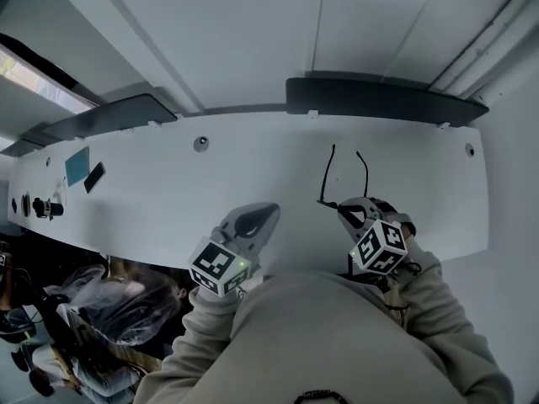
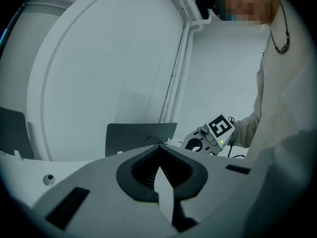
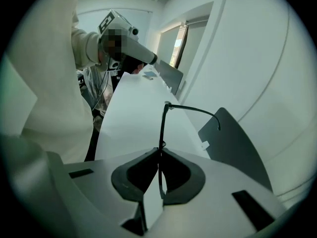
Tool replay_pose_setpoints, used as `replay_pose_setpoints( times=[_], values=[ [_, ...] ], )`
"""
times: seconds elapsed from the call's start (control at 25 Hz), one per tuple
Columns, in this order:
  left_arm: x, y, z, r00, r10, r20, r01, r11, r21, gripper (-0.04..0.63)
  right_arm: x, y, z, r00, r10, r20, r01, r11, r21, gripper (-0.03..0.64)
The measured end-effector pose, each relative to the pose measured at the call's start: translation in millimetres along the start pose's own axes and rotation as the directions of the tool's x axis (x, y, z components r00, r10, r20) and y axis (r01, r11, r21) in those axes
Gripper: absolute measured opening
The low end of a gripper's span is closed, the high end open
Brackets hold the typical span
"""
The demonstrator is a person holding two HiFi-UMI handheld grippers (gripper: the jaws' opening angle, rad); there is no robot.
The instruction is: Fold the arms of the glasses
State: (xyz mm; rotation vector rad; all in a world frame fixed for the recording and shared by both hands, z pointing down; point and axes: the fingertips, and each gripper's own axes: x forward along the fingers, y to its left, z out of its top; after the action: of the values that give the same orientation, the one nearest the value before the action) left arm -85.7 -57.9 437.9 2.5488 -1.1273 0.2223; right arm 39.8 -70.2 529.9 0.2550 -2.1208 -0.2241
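Black thin-framed glasses (image 1: 327, 178) hang over the white table (image 1: 210, 192), both arms unfolded and pointing away from me. My right gripper (image 1: 346, 209) is shut on the front frame. In the right gripper view the frame (image 3: 161, 128) runs upright through the closed jaws of the right gripper (image 3: 159, 152), and one arm curves off to the right. My left gripper (image 1: 263, 216) is shut with nothing in it, at the table's near edge, left of the glasses. The left gripper view has its jaws (image 2: 159, 147) pressed together, with the right gripper (image 2: 210, 135) beyond them.
Two dark chair backs (image 1: 383, 99) (image 1: 118, 116) stand along the far side of the table. A blue card (image 1: 77, 166), a black slab (image 1: 94, 178) and small black items (image 1: 46, 208) lie at the table's left end. A clear plastic bag (image 1: 118, 310) sits below the near edge.
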Motion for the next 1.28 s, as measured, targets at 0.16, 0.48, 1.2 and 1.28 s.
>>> replay_pose_setpoints(
  times=[0.16, 0.48, 1.2, 1.28],
  values=[
    [6, 1, 14, 1.0, -0.018, 0.005, 0.018, 0.999, 0.038, 0.005, -18, -5, 6, 0.998, -0.017, 0.055, 0.014, 0.998, 0.057, 0.038],
    [13, 0, 48, 0.997, -0.061, 0.048, 0.054, 0.988, 0.142, 0.005, -62, -14, 42, 0.952, 0.04, 0.305, -0.12, 0.962, 0.247, 0.038],
    [26, 3, 98, 0.997, -0.075, 0.001, 0.066, 0.887, 0.456, 0.213, -147, 15, 132, 0.746, 0.233, 0.623, -0.429, 0.885, 0.183, 0.038],
    [28, 2, 110, 0.996, -0.079, 0.028, 0.058, 0.891, 0.45, 0.216, -152, 16, 137, 0.729, 0.241, 0.64, -0.446, 0.877, 0.178, 0.038]
  ],
)
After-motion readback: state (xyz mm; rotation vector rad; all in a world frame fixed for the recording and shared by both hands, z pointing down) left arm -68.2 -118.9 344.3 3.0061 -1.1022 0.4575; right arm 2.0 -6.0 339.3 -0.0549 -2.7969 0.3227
